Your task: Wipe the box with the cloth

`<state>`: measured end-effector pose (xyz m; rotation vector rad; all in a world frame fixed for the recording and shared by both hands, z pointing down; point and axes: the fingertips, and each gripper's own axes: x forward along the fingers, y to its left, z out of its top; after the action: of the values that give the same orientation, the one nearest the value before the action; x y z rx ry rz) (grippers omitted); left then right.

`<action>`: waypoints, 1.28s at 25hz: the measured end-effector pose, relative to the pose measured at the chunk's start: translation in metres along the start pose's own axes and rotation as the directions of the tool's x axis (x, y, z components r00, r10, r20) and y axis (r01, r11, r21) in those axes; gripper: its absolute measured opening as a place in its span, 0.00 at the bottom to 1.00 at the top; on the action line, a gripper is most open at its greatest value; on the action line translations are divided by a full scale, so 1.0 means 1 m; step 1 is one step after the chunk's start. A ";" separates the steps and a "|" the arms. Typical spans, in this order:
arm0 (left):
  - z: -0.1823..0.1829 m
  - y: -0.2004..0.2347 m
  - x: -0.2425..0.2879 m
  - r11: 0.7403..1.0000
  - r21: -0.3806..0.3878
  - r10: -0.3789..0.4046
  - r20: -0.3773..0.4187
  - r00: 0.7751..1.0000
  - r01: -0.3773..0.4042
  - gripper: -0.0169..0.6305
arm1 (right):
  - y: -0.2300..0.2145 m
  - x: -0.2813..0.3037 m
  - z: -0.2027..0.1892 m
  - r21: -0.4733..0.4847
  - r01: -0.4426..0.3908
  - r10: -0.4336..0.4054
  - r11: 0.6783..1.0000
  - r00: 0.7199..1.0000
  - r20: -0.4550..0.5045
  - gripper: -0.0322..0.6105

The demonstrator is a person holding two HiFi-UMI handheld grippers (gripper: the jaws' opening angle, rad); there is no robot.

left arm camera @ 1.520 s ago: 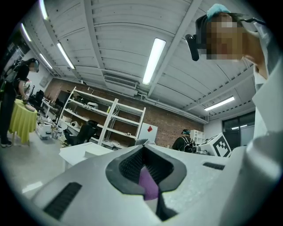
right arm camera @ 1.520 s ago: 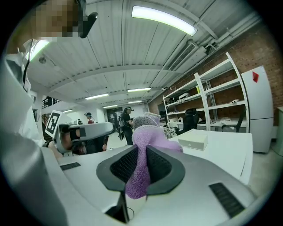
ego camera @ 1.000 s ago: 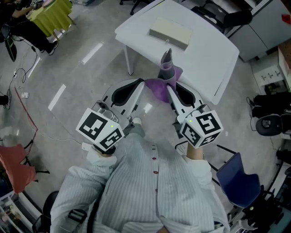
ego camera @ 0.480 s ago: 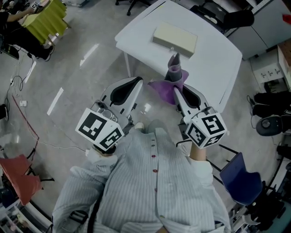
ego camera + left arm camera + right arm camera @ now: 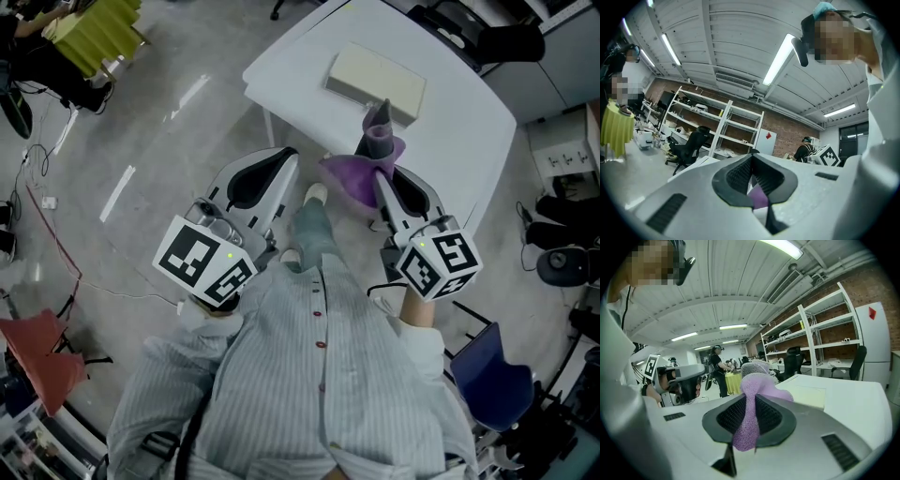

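A pale flat box (image 5: 375, 81) lies on the white table (image 5: 450, 141) ahead of me. My right gripper (image 5: 382, 176) is held over the table's near edge, short of the box, and is shut on a purple cloth (image 5: 354, 180) with a grey side that sticks up past the jaws. In the right gripper view the cloth (image 5: 753, 389) is pinched between the dark pads of the gripper (image 5: 752, 417), with the box (image 5: 807, 396) beyond. My left gripper (image 5: 279, 157) is shut and holds nothing, left of the cloth; the left gripper view (image 5: 752, 180) shows the pads together.
A blue chair (image 5: 492, 377) stands at my right, a red one (image 5: 37, 349) at my left. A yellow-green draped table (image 5: 94, 26) and floor cables (image 5: 52, 220) lie far left. Shelving (image 5: 717, 126) and an office chair (image 5: 689, 146) stand behind; a person (image 5: 716, 367) works in the background.
I have stepped toward the table, one leg now forward between the grippers. Both grippers and the cloth have come nearer the table, the right one reaching its near edge.
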<state>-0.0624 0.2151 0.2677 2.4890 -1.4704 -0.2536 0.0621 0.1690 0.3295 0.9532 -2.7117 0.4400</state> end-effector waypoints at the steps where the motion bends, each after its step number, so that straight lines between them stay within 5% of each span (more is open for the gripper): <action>1: 0.001 0.006 0.007 1.000 0.003 0.000 -0.002 1.000 0.000 0.04 | -0.007 0.008 0.004 -0.001 -0.001 0.001 1.000 1.000 0.002 0.14; 18: 0.036 0.112 0.188 1.000 -0.008 -0.002 -0.038 0.999 0.002 0.04 | -0.160 0.134 0.081 0.044 0.028 -0.027 0.999 0.999 -0.031 0.14; 32: 0.013 0.160 0.287 0.999 -0.015 -0.036 -0.120 0.992 0.034 0.04 | -0.248 0.181 0.109 0.046 0.069 -0.068 0.997 0.998 -0.011 0.14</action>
<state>-0.0624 -0.1130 0.2938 2.4747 -1.3741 -0.1172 0.0694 -0.1570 0.3354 1.0502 -2.6622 0.4945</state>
